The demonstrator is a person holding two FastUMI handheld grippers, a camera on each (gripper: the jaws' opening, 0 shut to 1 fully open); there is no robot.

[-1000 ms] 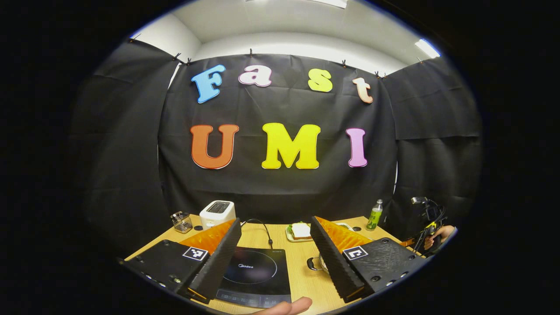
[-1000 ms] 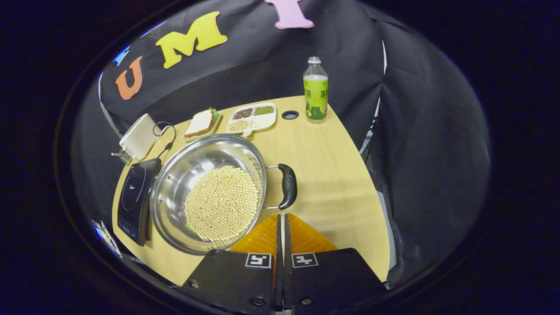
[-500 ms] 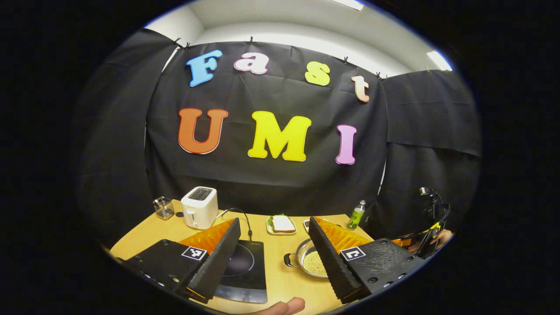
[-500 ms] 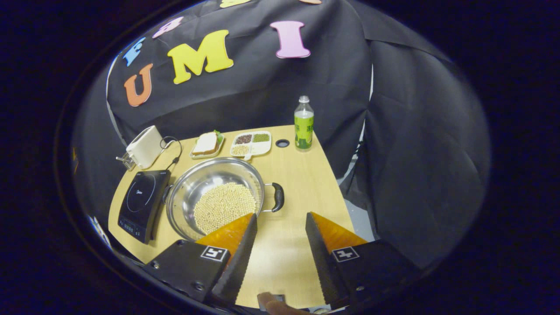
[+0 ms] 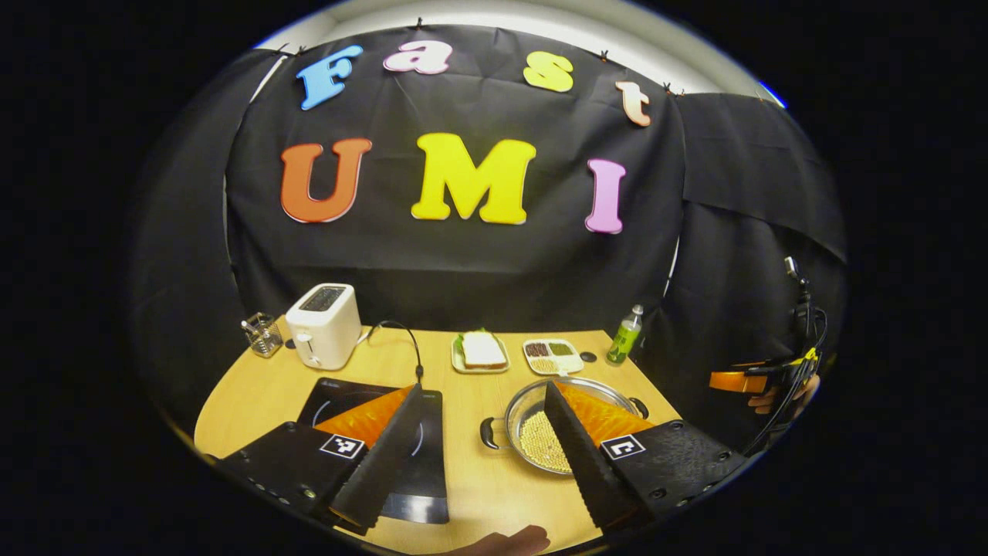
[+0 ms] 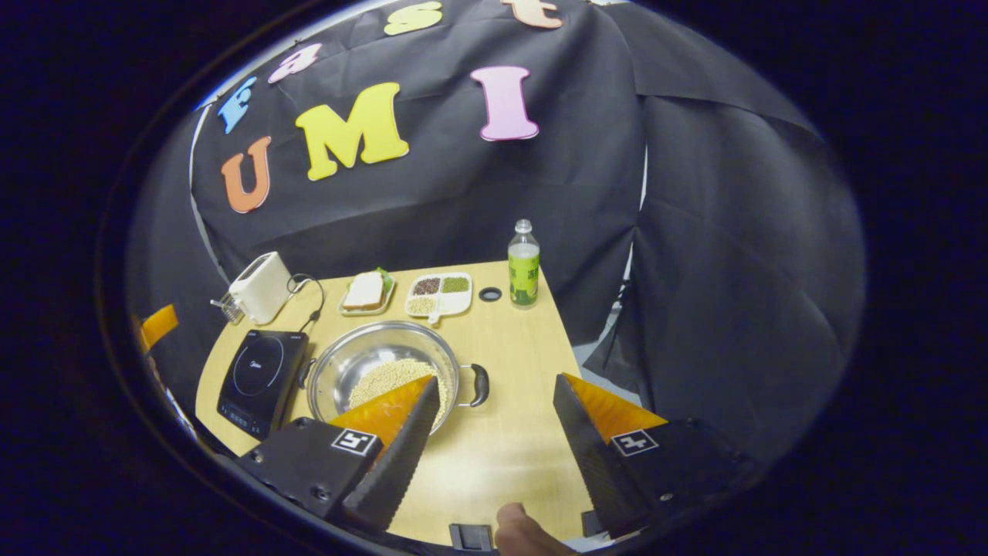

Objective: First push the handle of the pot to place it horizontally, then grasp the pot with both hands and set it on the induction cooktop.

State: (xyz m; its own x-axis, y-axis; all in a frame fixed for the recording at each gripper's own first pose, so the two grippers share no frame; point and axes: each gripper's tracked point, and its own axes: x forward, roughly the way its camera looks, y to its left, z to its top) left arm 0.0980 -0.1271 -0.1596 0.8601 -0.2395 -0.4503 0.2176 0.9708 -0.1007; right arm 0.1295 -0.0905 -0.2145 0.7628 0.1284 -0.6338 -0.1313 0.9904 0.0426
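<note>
The pot (image 6: pixel 384 369) stands on the desk (image 6: pixel 525 363), just beside the induction cooktop (image 6: pixel 261 371) on that unit's right edge as seen in the right gripper view. It holds a layer of pale beans (image 6: pixel 386 377). Its two dark handles lie level, one (image 6: pixel 479 384) pointing away from the cooktop, the other (image 5: pixel 488 433) facing it.

The right gripper (image 6: pixel 494 432) is released, fingers spread wide, held above the desk on the pot's near side; the pot's rim shows behind one finger (image 6: pixel 401 440) and nothing sits between the pair. The left gripper (image 5: pixel 478 455) is likewise released, fingers apart, with one finger (image 5: pixel 386 455) over the cooktop (image 5: pixel 421 463) and the other over the pot (image 5: pixel 532 436). Neither gripper touches the pot.

Behind the pot, toward the booth wall: a divided tray (image 6: pixel 440 293), a sandwich plate (image 6: pixel 366 293), a green bottle (image 6: pixel 523 266). A toaster (image 6: pixel 261 287) stands behind the cooktop.
</note>
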